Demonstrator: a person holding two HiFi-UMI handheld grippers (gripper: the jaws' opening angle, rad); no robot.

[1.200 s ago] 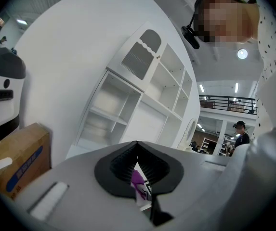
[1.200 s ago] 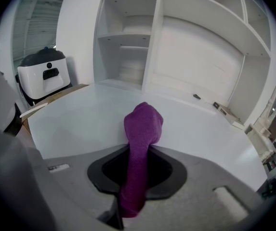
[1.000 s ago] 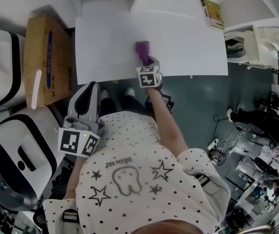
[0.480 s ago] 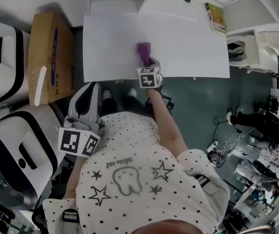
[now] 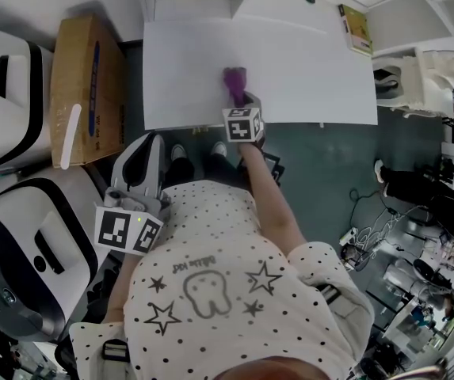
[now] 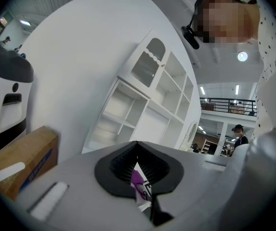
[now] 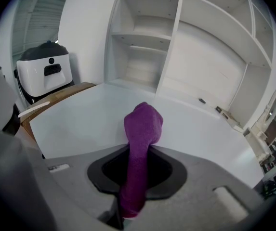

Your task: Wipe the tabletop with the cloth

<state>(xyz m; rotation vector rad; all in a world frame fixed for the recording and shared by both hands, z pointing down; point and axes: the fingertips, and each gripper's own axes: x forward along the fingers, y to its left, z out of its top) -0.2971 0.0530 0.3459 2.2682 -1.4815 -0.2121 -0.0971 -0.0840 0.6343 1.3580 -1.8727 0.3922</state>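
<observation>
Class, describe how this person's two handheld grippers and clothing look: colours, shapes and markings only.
The left gripper and right gripper have smooth light-grey shells with black ribbed fingers. Each carries a white cube printed with black square markers. The person wears a white short-sleeved shirt with black dots, outlined stars and a tooth drawing.
</observation>
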